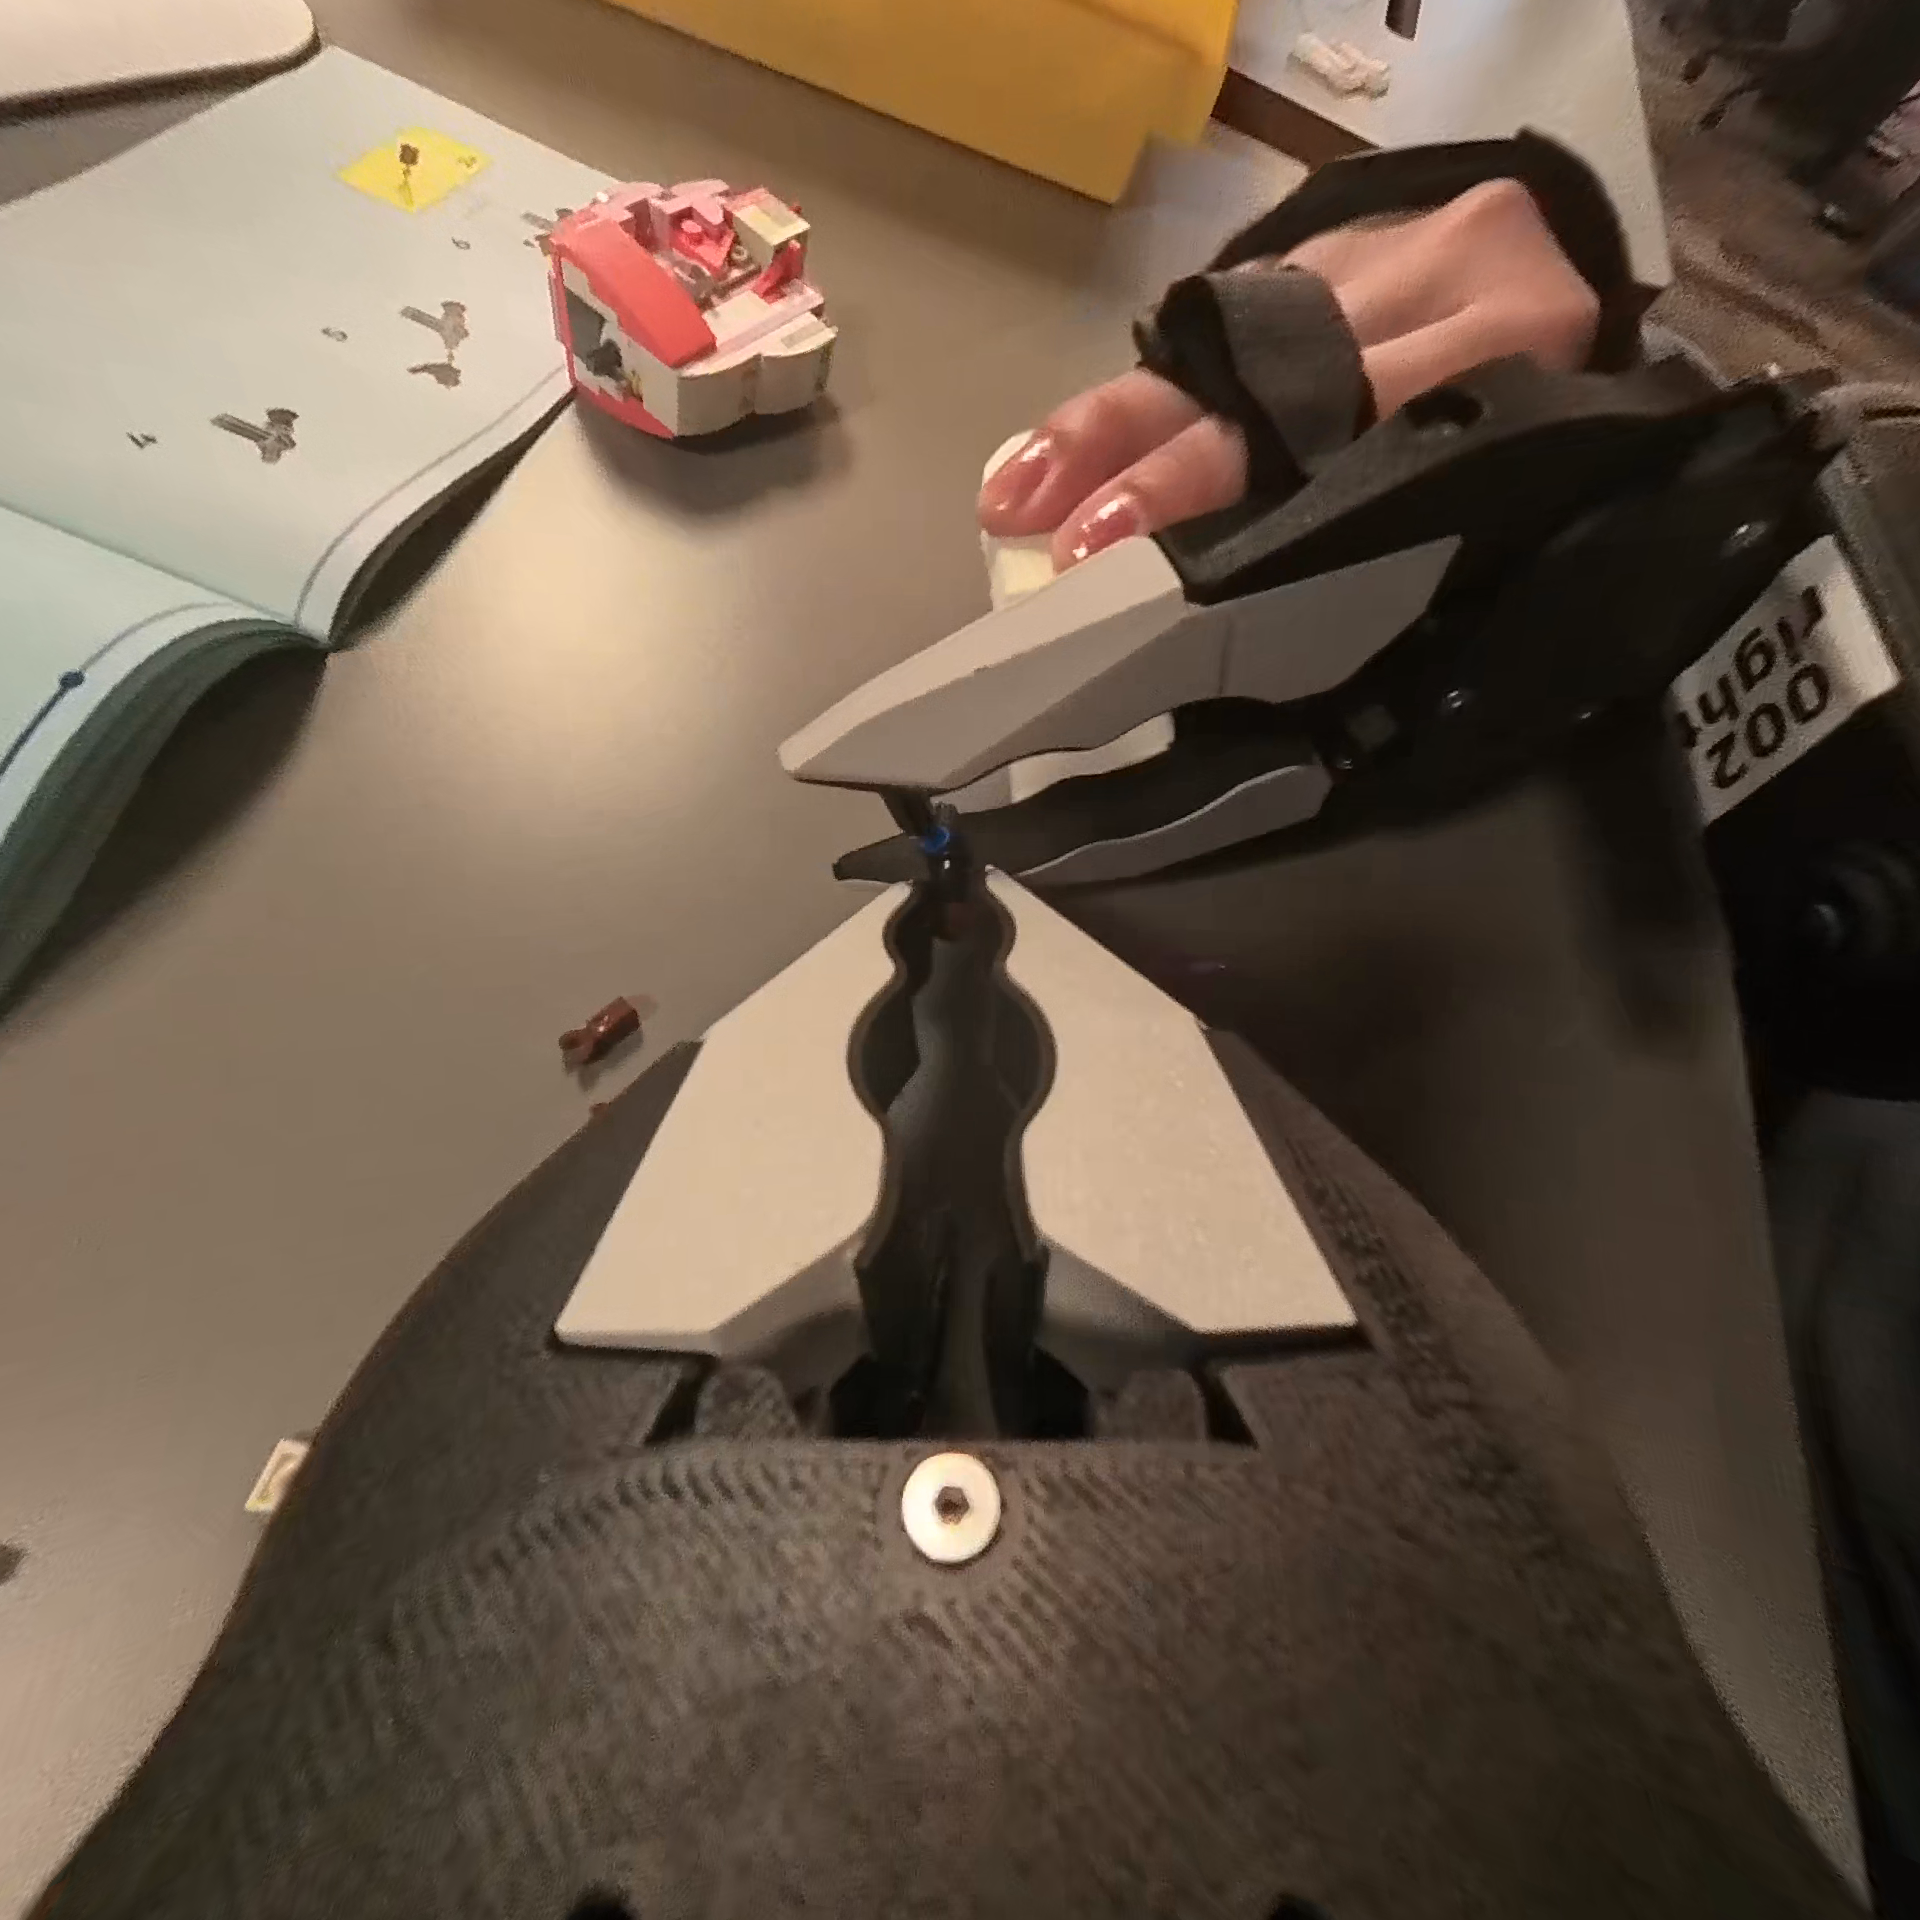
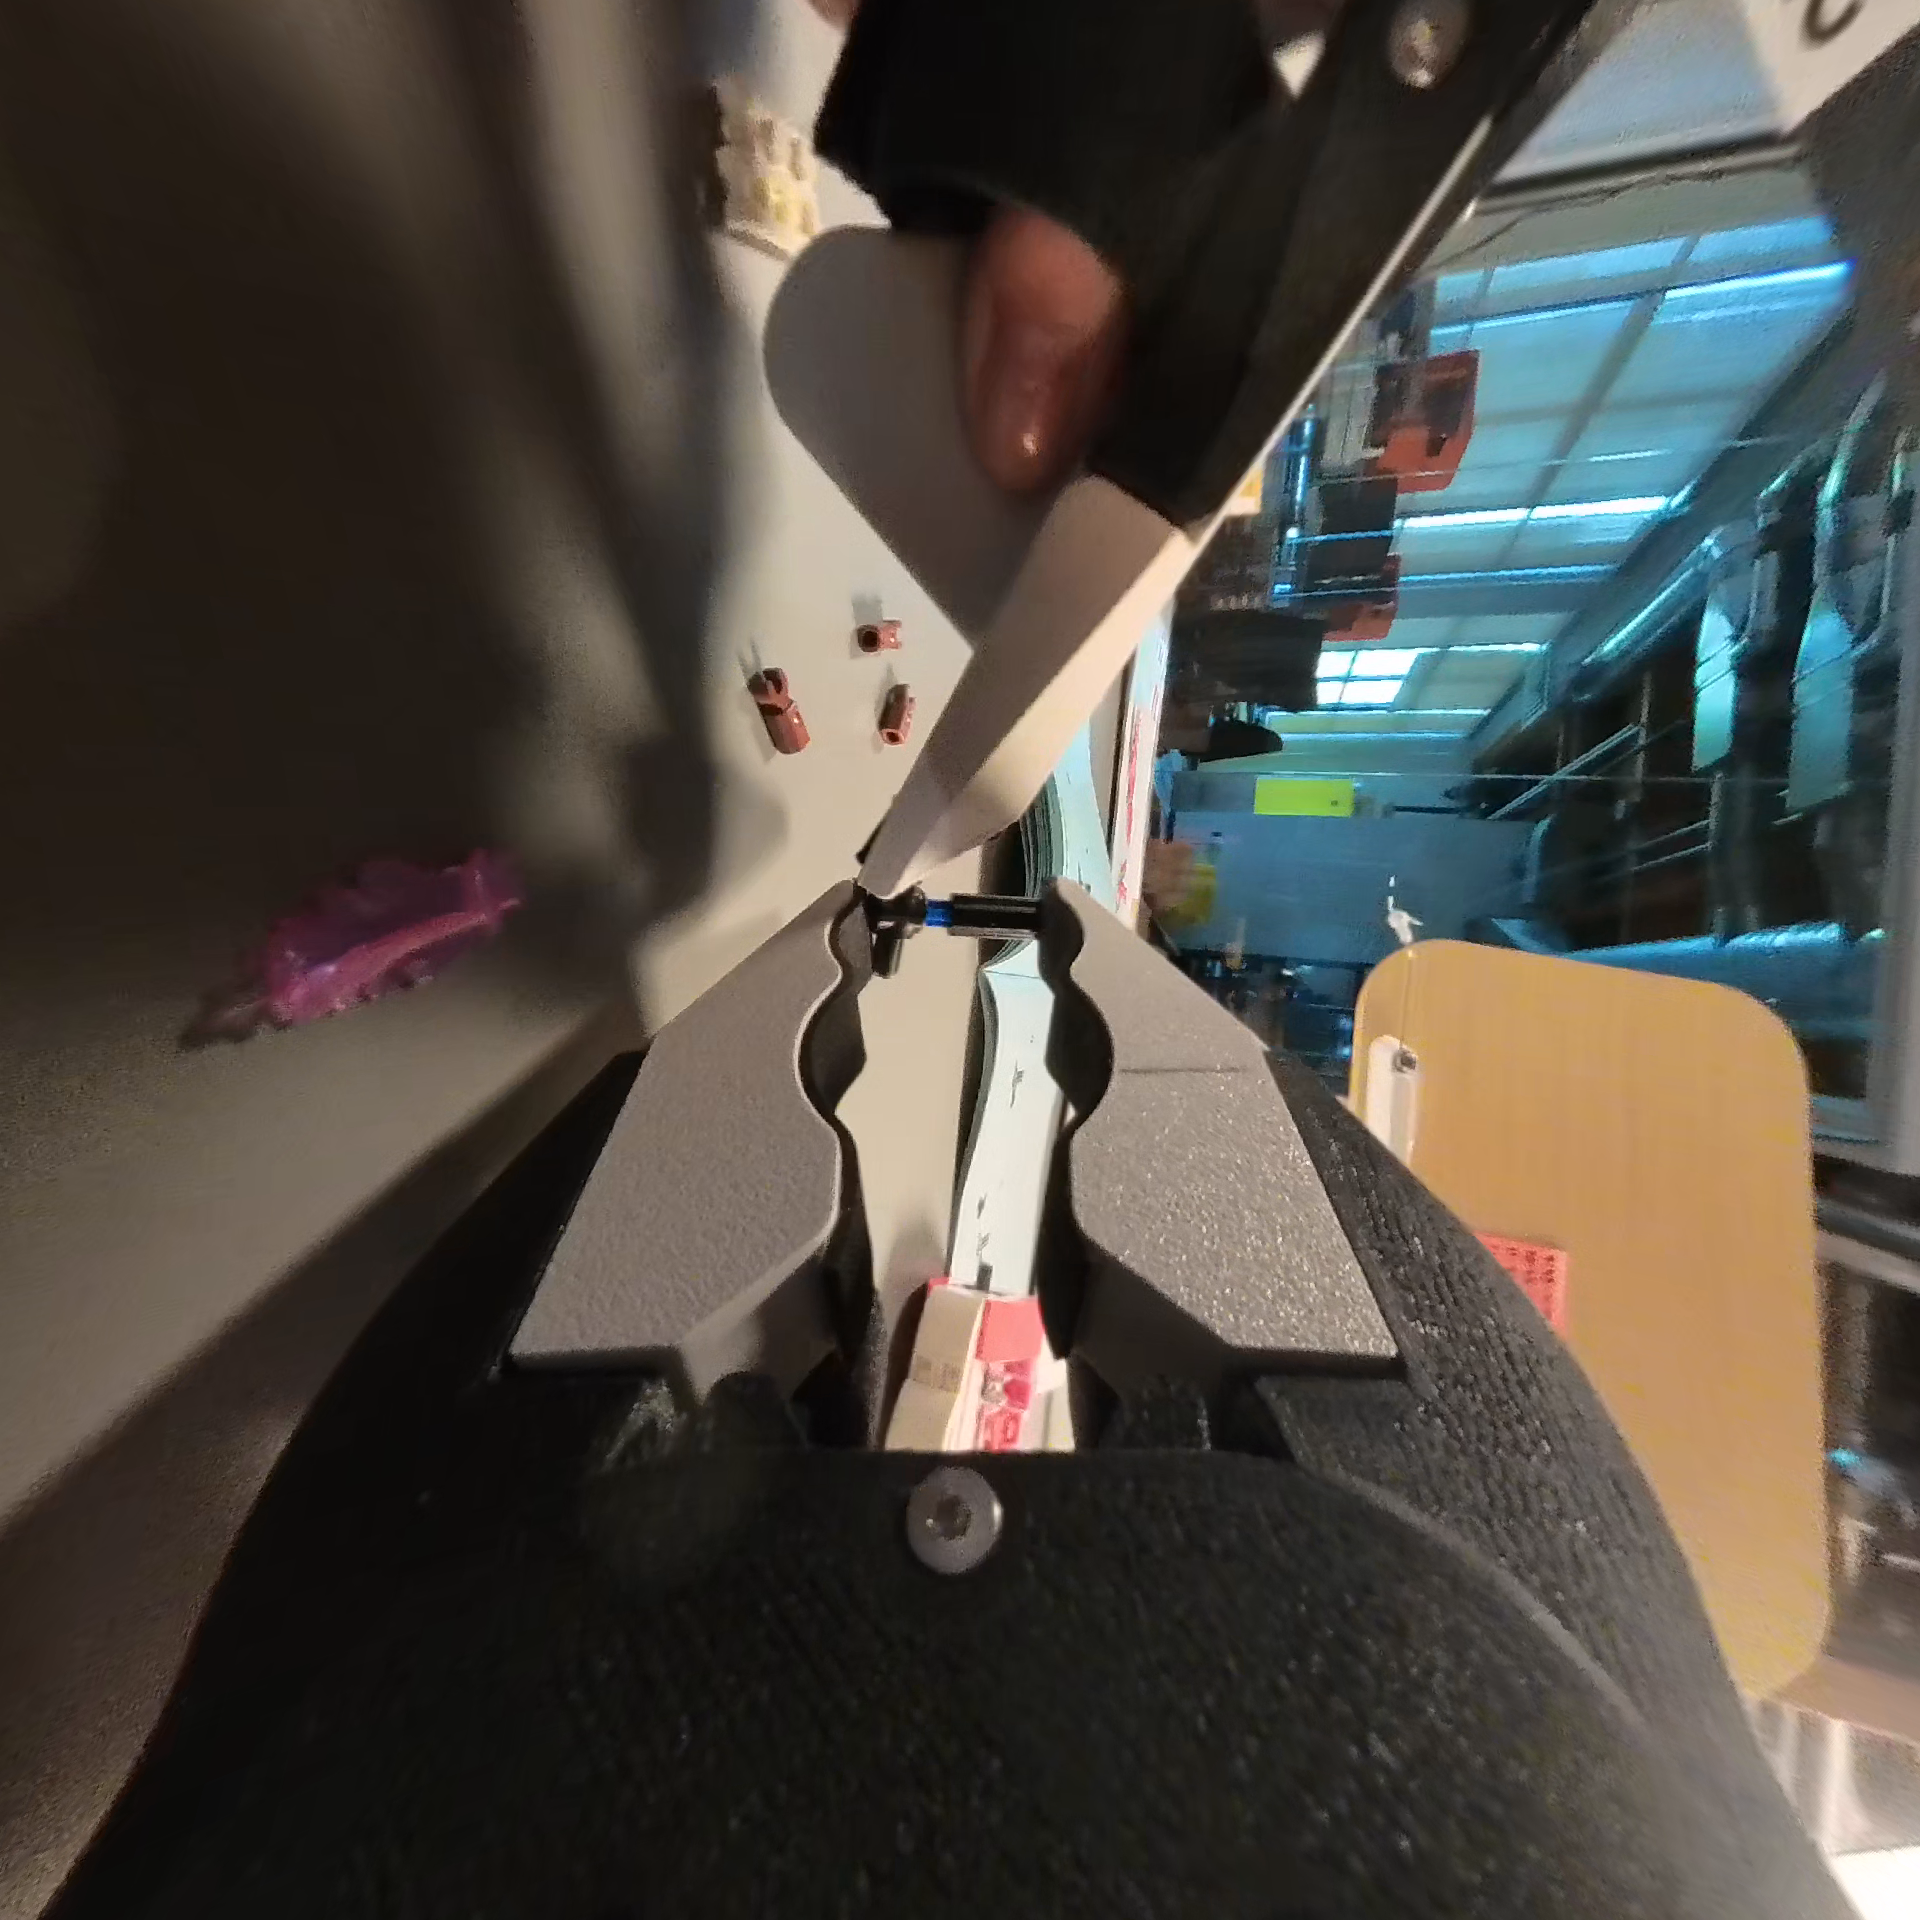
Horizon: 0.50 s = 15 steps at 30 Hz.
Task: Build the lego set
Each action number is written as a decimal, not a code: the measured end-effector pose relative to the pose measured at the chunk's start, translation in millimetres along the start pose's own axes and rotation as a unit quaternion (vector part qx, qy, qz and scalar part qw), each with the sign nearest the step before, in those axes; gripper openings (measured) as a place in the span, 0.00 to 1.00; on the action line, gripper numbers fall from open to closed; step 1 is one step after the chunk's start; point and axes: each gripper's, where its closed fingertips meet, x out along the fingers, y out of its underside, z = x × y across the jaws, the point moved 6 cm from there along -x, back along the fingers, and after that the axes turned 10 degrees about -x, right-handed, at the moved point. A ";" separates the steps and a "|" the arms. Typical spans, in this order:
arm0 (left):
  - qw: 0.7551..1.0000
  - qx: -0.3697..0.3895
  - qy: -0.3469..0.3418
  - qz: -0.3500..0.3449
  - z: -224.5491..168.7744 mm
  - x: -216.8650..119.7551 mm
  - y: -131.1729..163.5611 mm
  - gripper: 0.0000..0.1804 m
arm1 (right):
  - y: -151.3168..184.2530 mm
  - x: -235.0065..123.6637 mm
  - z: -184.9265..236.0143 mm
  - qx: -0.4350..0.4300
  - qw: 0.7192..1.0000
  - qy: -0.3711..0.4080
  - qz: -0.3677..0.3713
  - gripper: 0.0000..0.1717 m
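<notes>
**Black pin assembly with blue collar, held between two grippers**

Black pin assembly (image 2: 961, 920), a short black rod with a blue collar and a small black end piece, spans the gap between the fingertips of the right gripper (image 2: 961, 920). Both of its pads bear on the ends of the piece, one at the black cap, the other at the end of the rod, so the jaws stand partly apart and pinch it lengthwise. The left gripper (image 1: 940, 883) meets the same piece crosswise: its two grey fingers are pressed almost together, with the assembly (image 1: 940, 847) rising from their tips; whether those tips clamp it cannot be settled. The whole is held above a brown tabletop (image 1: 520, 779).

A gloved hand (image 1: 1351, 343) with bare fingertips grips the right gripper's handle. On the table beyond lie an open instruction booklet (image 1: 260, 343) and a small red, pink and white brick model (image 1: 691, 312). One small reddish-brown connector (image 1: 603, 1029) lies near the left gripper; the right wrist view shows three such connectors (image 2: 831, 686) and a translucent purple piece (image 2: 374, 945) on the table. A yellow box (image 1: 987, 73) stands at the far edge.
</notes>
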 end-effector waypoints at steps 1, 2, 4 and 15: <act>1.000 0.006 -0.005 -0.001 -0.4 -0.2 -0.4 0.03 | 0.2 0.2 -0.2 0.011 1.000 -0.002 0.000 0.18; 1.000 0.009 -0.007 -0.004 -0.6 -0.6 -0.7 0.03 | 0.7 0.4 -0.6 0.027 1.000 -0.006 -0.002 0.18; 1.000 0.006 -0.002 -0.008 -0.7 -1.8 -1.7 0.03 | 1.6 0.3 -1.9 0.060 0.998 -0.013 -0.010 0.18; 0.990 -0.065 0.032 -0.122 1.9 -17.2 -19.7 0.06 | 0.6 0.1 -25.6 0.060 0.990 0.122 0.030 0.18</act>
